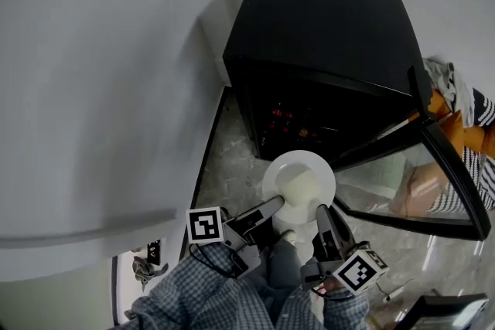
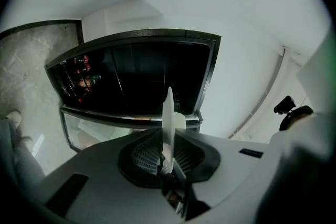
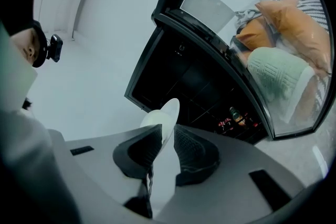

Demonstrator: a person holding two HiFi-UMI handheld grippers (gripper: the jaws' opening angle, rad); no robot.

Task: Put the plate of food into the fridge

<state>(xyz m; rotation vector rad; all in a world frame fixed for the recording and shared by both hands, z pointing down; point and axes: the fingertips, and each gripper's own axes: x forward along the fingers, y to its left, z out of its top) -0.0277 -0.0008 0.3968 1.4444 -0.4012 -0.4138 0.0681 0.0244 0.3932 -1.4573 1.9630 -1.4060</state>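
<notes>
A white plate (image 1: 298, 183) with pale food on it hangs just in front of the open black fridge (image 1: 325, 35). My left gripper (image 1: 276, 206) is shut on the plate's near left rim. My right gripper (image 1: 322, 214) is shut on its near right rim. In the left gripper view the plate (image 2: 168, 118) shows edge-on, pinched between the ribbed pads of my left gripper (image 2: 167, 157), with the dark fridge opening (image 2: 136, 76) beyond. In the right gripper view the plate (image 3: 168, 113) sits tilted between the pads of my right gripper (image 3: 164, 144), facing the fridge shelves (image 3: 199, 81).
The fridge's glass door (image 1: 418, 182) stands swung open to the right. Bottles and red items (image 1: 282, 120) sit on a lower shelf inside. Orange and green cushions (image 3: 294, 23) lie behind the door. A white wall (image 1: 100, 89) is on the left, and the marble floor (image 1: 228, 158) is below.
</notes>
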